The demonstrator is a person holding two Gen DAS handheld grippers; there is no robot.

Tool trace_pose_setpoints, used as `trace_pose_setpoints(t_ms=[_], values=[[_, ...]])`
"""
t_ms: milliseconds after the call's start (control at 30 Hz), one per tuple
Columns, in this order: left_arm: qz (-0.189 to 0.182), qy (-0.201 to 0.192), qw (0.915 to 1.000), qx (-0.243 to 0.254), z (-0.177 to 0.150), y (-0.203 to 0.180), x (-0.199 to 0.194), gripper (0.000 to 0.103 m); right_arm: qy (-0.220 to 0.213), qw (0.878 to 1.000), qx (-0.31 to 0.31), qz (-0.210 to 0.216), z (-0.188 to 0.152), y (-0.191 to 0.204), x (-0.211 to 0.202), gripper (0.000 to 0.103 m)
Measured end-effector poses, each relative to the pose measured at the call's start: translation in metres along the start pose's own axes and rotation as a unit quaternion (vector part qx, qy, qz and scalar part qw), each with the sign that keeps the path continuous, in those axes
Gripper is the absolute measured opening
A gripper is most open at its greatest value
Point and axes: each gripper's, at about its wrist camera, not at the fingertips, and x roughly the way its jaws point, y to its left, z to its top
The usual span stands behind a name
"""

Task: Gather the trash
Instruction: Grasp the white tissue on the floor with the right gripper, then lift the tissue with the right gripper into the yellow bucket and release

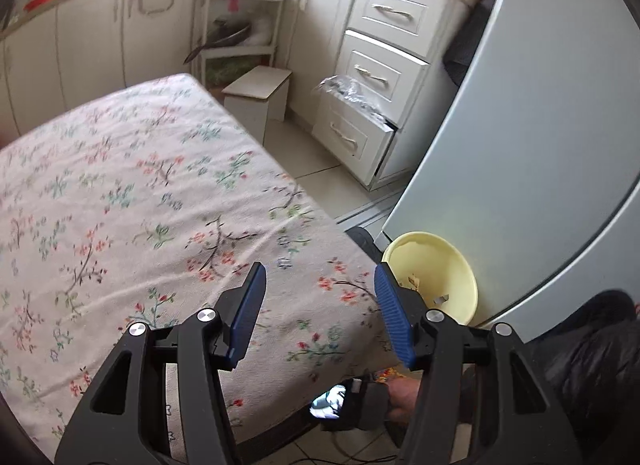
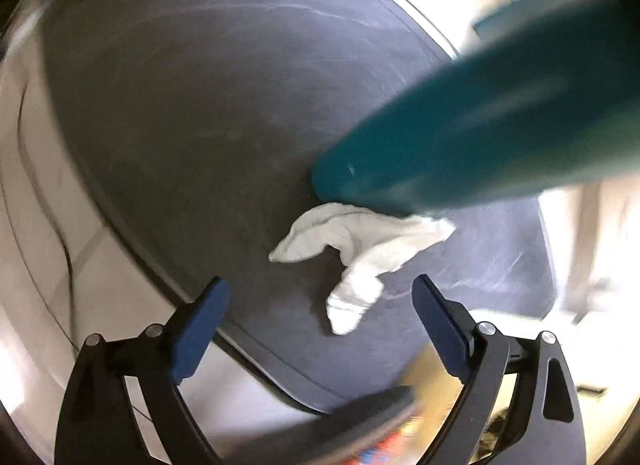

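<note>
In the left wrist view, the left gripper [image 1: 320, 285] hung with its 2 blue-padded jaws parted and nothing between them, above the tabletop covered by a white cloth printed with small flowers [image 1: 132, 205]. At 3 o'clock from the gripper sat a pale yellow round plastic bin [image 1: 460, 265], on the floor against a light grey appliance door [image 1: 528, 153]; a few small scraps [image 1: 440, 298] lay inside it. White cabinet drawers [image 1: 384, 77] stood at 12 o'clock.

In the right wrist view, the right gripper [image 2: 320, 293] pointed steeply down, jaws spread wide and empty. A crumpled white paper tissue [image 2: 360, 249] lay at 12 o'clock, on a dark grey round mat [image 2: 192, 105], touching neither pad. A blurred teal object [image 2: 480, 137] crossed at 2 o'clock, overlapping the tissue's upper edge.
</note>
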Motion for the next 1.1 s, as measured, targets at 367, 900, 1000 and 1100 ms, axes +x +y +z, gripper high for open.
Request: trace_pose_setpoints(t_ms=[367,900,1000,1100], values=[[-0.007,0.009,0.9999,-0.009,0.000,0.002,0.010,0.053,-0.004,0.993,0.092,0.072,0.013,-0.051,0.055,0.070],[-0.007,-0.014,0.9993,0.033,0.007,-0.021,-0.002,0.053,-0.018,0.987,-0.161,0.002,-0.010,0.019,-0.056,0.003],[-0.014,-0.026,0.9980,0.056,0.008,-0.036,-0.008,0.053,-0.042,0.976,-0.211,-0.030,-0.030,0.004,-0.094,0.003],[-0.017,-0.033,0.9979,0.053,0.007,-0.041,-0.015,0.053,-0.041,0.978,-0.195,-0.056,-0.032,-0.005,-0.113,0.007]])
